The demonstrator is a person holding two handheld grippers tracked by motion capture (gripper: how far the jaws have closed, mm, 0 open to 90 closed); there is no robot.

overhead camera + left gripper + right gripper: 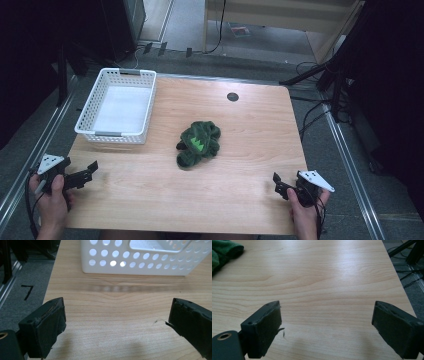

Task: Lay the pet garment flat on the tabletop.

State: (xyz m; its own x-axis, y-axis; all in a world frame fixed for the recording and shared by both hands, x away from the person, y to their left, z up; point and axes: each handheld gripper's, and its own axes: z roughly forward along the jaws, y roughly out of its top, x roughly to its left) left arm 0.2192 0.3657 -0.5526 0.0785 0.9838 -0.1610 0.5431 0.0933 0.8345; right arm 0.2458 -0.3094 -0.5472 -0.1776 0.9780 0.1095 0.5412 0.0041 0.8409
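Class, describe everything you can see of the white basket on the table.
The white basket is a rectangular plastic bin whose walls are pierced with rows of round holes, with a grey-edged handle opening at each short end. It stands upright at the far left corner of the wooden table, open side up, with nothing visible inside. Nothing touches it but the tabletop.

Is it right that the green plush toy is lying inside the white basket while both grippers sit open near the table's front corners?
Not quite. The toy lies on the bare table, to the right of the basket, which the high view shows has nothing in it. The rest holds: the left gripper and right gripper sit open near the front corners.
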